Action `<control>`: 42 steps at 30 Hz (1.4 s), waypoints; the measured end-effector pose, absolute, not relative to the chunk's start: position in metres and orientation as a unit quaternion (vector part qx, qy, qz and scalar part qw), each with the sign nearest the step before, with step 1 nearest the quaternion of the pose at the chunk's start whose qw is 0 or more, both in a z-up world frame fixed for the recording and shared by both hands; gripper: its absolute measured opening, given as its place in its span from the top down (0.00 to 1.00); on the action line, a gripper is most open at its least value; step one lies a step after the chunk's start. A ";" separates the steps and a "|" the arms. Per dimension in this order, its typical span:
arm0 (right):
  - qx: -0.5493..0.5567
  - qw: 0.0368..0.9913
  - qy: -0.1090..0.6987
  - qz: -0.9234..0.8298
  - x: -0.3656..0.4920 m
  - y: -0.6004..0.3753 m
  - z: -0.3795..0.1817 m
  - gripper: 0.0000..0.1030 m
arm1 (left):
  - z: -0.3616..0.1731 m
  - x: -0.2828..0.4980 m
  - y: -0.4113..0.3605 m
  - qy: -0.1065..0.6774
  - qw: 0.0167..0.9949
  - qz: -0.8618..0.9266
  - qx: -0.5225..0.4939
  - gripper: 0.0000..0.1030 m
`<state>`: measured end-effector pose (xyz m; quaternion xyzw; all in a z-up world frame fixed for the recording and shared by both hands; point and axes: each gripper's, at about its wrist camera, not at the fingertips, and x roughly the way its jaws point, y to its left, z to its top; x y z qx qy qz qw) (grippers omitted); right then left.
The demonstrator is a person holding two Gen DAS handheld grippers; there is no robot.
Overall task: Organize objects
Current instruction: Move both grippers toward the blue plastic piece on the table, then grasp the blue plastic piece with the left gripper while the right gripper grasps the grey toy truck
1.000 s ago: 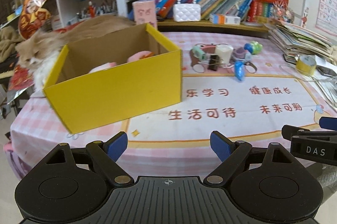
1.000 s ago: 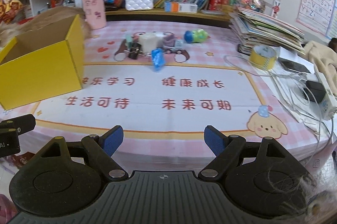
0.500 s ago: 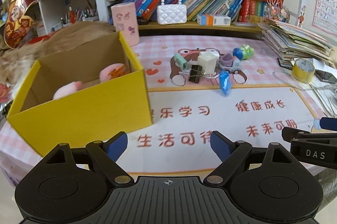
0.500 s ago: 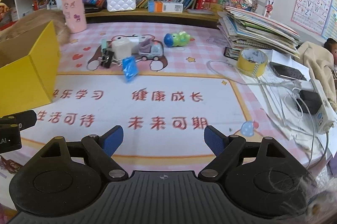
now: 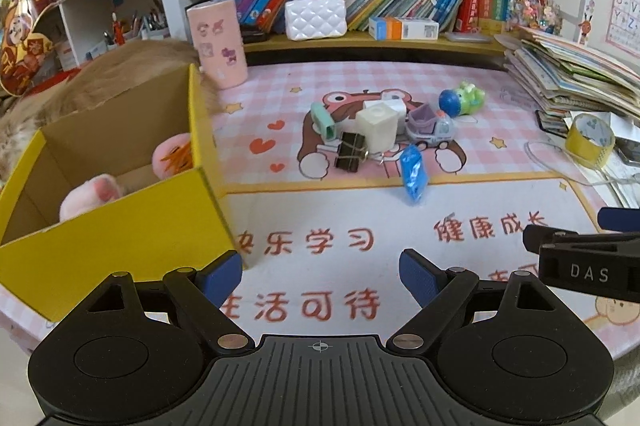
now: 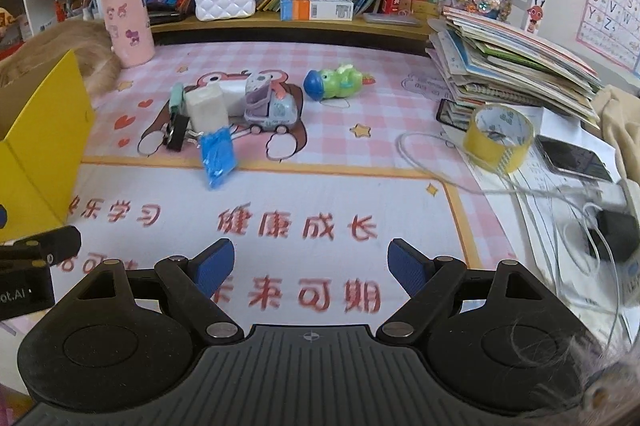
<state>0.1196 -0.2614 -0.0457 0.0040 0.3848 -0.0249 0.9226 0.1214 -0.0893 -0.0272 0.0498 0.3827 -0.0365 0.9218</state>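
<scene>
Left wrist view: the left gripper (image 5: 320, 272) hangs over the printed mat (image 5: 360, 238), blue pads (image 5: 418, 276) wide apart and holding nothing.
Box: the yellow box (image 5: 132, 222) stands at the mat's left edge — two pink plush pieces (image 5: 94, 194) already lie inside.
Cluster: a blue packet (image 5: 414, 175), black binder clip (image 5: 351, 156), white cube (image 5: 377, 127) and purple toy truck (image 5: 430, 127) sit bunched well ahead of the fingers.
Right wrist view: the right gripper (image 6: 310, 268) is likewise spread and empty, aimed at the mat's centre.
Nearest piece: the blue packet (image 6: 218, 157) lies closest, clear on its near side, just beside the clip and cube.
Outlier: a green-and-blue toy (image 6: 334, 81) rests apart, behind the truck.
Step in hand: likely a reach for the packet — best done by coming in low from the open near side, straddling its narrow width, so the neighbours are not knocked.
Hazard: a yellow tape roll (image 6: 498, 138) and loose cables (image 6: 576, 210) crowd the right.
</scene>
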 end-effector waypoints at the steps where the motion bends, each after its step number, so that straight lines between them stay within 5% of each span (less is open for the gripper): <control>1: 0.005 0.923 0.383 -0.021 0.124 -0.265 -0.045 0.20 | -0.027 0.124 -0.092 0.383 0.922 -0.036 0.050 0.14; 17: -0.011 0.928 0.373 0.025 0.192 -0.305 -0.050 0.32 | -0.038 0.175 -0.150 0.377 0.924 -0.044 0.046 0.17; 22: -0.017 0.927 0.373 0.027 0.218 -0.319 -0.052 0.32 | -0.053 0.204 -0.166 0.383 0.921 -0.051 0.047 0.33; 24: -0.020 0.928 0.371 0.026 0.225 -0.323 -0.052 0.32 | -0.060 0.215 -0.170 0.392 0.918 -0.053 0.042 0.48; 31: -0.029 0.930 0.364 0.037 0.241 -0.331 -0.050 0.32 | -0.077 0.247 -0.177 0.404 0.913 -0.052 0.019 0.54; 35: -0.030 0.930 0.363 0.046 0.248 -0.331 -0.050 0.32 | -0.087 0.256 -0.179 0.419 0.906 -0.057 0.018 0.77; 42: -0.027 0.930 0.357 0.079 0.265 -0.319 -0.057 0.31 | -0.068 0.235 -0.149 0.409 0.912 -0.041 -0.013 0.79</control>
